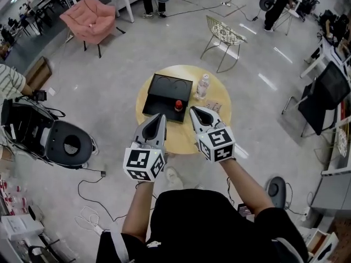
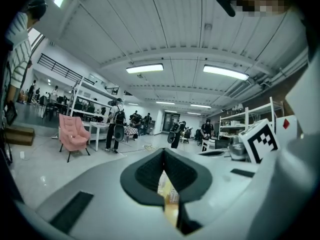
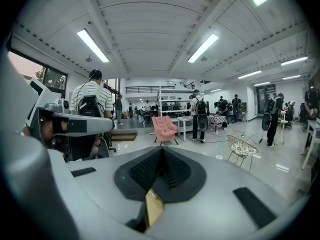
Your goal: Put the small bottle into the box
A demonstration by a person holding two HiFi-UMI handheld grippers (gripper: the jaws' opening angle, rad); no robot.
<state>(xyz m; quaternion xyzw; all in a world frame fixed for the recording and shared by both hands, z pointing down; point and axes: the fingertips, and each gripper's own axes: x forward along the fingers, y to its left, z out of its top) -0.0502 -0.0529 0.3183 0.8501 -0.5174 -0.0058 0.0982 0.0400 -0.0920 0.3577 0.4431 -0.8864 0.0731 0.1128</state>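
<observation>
A round yellow table carries an open black box. A small red-topped bottle stands at the box's front right edge. A clear plastic bottle stands upright just right of the box. My left gripper hovers over the box's front edge, jaws together and empty. My right gripper is close to the right of the red-topped bottle, also shut and empty. In the left gripper view the left gripper points out across the room; in the right gripper view the right gripper does too. Neither shows the bottles.
A small flat packet lies on the table right of my right gripper. Around the table stand a wire chair, a pink armchair and a black machine with cables on the floor. People work in the background.
</observation>
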